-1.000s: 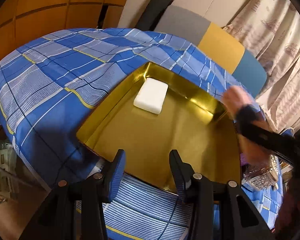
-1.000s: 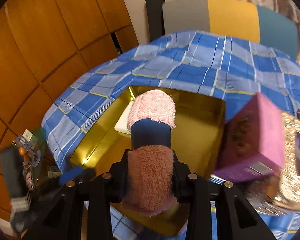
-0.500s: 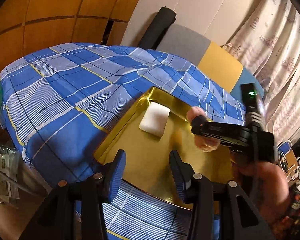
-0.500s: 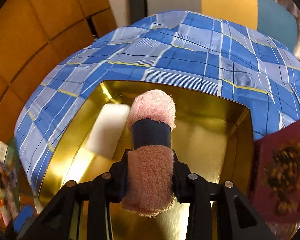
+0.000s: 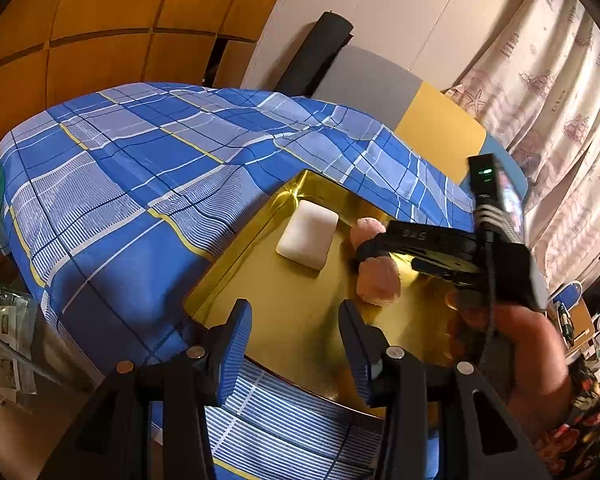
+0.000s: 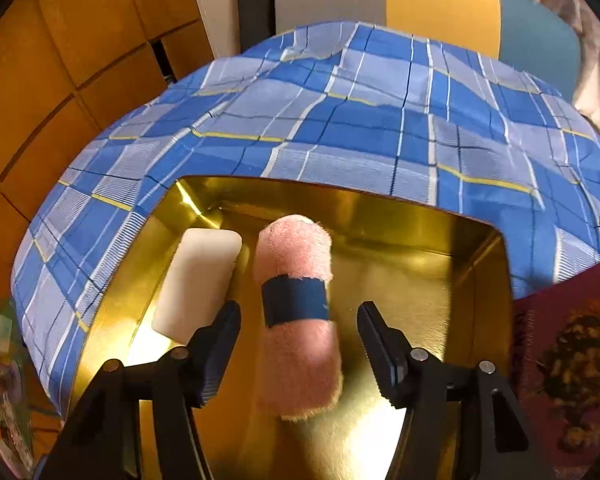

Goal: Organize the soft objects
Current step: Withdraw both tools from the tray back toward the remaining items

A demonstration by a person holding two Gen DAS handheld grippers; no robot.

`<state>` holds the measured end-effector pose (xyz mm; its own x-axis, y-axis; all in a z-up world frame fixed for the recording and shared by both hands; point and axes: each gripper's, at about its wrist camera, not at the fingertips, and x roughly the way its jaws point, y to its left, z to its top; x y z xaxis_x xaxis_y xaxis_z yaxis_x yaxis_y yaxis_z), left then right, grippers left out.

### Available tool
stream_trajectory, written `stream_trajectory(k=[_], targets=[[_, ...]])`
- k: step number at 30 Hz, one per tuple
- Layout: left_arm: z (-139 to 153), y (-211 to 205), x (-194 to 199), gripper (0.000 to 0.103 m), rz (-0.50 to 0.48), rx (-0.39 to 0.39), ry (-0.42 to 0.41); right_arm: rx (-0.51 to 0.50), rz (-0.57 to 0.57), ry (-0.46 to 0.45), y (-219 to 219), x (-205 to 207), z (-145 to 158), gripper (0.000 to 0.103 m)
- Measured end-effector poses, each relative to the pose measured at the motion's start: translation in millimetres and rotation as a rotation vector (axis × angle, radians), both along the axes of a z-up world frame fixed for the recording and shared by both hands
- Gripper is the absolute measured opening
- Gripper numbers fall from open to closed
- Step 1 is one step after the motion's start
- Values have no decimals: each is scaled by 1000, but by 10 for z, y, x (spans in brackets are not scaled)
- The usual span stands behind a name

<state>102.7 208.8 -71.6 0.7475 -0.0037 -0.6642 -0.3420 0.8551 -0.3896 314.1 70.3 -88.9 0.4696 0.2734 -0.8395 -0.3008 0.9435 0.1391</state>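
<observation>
Right gripper [image 6: 298,346] jaws have just been opening; the pink towel roll [image 6: 298,312], previously clamped, lies released in the gold tray [image 6: 420,248] beside the white pad [image 6: 196,280]. Left gripper [image 5: 296,344] hovers open and empty. Placement appears complete.

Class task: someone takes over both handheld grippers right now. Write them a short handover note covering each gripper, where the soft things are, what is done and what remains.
Right gripper: jaws have just been opening; the pink rolled towel lies between them, pads clear of it, so it is released.
Left gripper: open, empty, hovering over the near edge of the gold tray.
Things: the towel, bound by a dark blue band, rests on the tray floor beside the white sponge block, on its right.
Done: sponge and towel are in the tray.
Left: draw the right gripper back; no other soft item is visible.
</observation>
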Motion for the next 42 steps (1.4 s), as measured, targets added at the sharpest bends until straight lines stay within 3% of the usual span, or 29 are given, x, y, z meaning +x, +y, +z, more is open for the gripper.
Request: stream_trajectory(k=[6,17,26,34,42], targets=[[-18,-94,1,45,-21,-7,9,28,40,-57,-186,-298,294,68],[68,-521,-11,45,-116,100,-6,140,42,-134,-959,-1103,810,73],[100,-945,-43,45,-238,111,-30,80,-57,-335,-1822,-1594,1206,80],[105,-1369,-117,46,-350,115,-47,62,-225,-334,-2730,-1764,1155,81],[-11,-1889,-193,46,-483,128,-19,52,-421,-218,-3664,-1876,745,81]])
